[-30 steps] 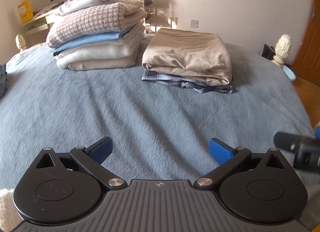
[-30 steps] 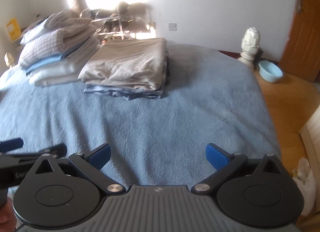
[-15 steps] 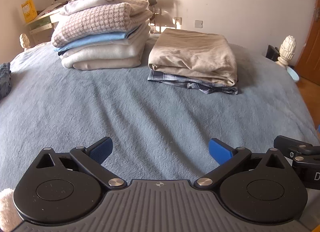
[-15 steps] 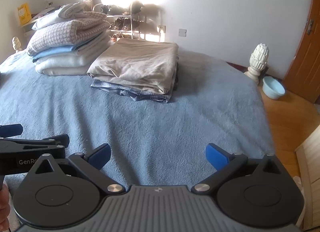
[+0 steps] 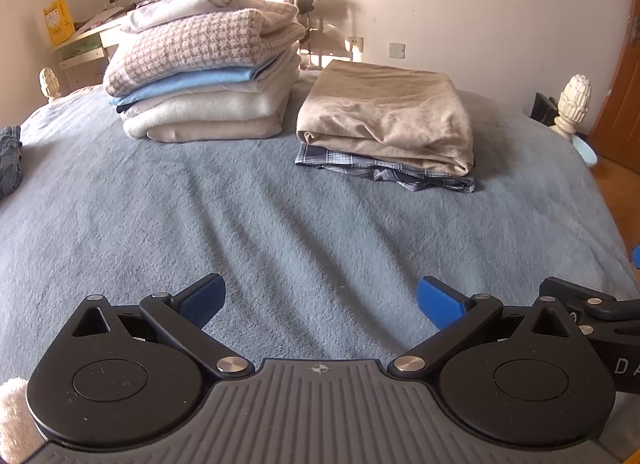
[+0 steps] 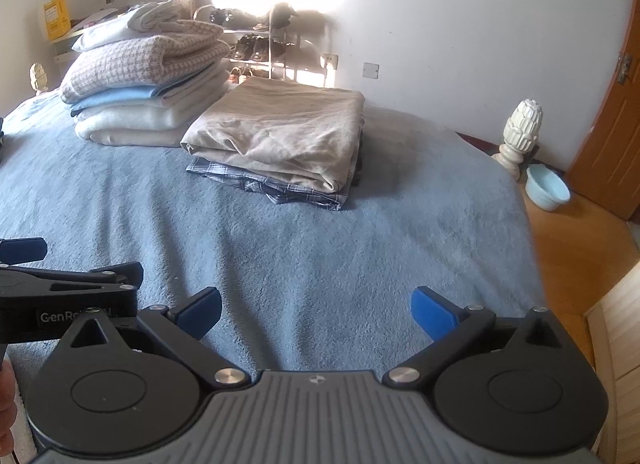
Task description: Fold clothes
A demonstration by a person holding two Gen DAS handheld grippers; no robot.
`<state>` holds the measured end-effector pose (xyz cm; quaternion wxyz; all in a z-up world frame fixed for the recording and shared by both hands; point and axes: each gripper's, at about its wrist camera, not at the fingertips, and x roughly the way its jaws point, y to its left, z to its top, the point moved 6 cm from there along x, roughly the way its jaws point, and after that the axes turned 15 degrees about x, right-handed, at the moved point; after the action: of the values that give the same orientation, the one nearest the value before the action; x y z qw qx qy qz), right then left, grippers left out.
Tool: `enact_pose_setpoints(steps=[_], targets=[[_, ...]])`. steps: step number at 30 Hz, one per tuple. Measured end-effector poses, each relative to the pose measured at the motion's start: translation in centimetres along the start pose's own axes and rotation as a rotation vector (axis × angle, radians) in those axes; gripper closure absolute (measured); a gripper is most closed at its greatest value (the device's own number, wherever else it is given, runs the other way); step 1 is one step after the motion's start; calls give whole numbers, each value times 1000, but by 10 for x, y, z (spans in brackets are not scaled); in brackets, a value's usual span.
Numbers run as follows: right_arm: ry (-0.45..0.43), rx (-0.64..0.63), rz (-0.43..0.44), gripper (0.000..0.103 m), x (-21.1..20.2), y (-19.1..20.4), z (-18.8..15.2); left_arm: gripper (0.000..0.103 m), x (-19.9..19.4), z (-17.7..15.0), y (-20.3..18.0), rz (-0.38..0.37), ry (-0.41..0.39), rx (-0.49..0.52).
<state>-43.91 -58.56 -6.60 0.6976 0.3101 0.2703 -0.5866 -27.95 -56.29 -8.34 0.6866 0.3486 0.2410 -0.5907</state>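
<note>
Left wrist view: left gripper (image 5: 318, 298), jaws spread wide, nothing between the blue pads, held low over the near part of a bed covered by a blue-grey blanket (image 5: 280, 224). Right gripper (image 6: 316, 306), same condition: jaws released and empty, over the near right part of the bed. Each gripper's black body shows at the edge of the other's view, so the two sit side by side.

Folded clothes, far side of the bed, two piles standing just beside each other:
- Tall stack (image 5: 204, 80), far left: cream and beige pieces at the bottom, a light blue layer, a pink-and-white houndstooth knit, pale garments on top.
- Low stack, to the right of it: beige folded garment (image 5: 388, 120) lying on a blue plaid garment (image 5: 384, 172) whose edge sticks out at the near side.

Other items:
- Dark blue-grey cloth (image 5: 10, 160), at the left edge of the bed, well apart from the piles; only partly in view.
- Light blue basin (image 6: 547, 192) on the wooden floor, right of the bed.
- Shoe rack (image 6: 260, 52) against the far wall, behind the piles.
</note>
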Motion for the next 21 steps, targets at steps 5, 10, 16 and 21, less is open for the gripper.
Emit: enact_pose_setpoints(steps=[5, 10, 16, 21], targets=[[3, 7, 0, 0, 1, -1, 0, 0, 0, 0, 0, 0, 0, 1], [7, 11, 0, 0, 2, -2, -1, 0, -1, 0, 1, 1, 1, 0], [3, 19, -5, 0, 1, -3, -2, 0, -2, 1, 1, 11, -3, 5], [14, 35, -9, 0, 4, -7, -2, 0, -2, 1, -1, 14, 0, 14]])
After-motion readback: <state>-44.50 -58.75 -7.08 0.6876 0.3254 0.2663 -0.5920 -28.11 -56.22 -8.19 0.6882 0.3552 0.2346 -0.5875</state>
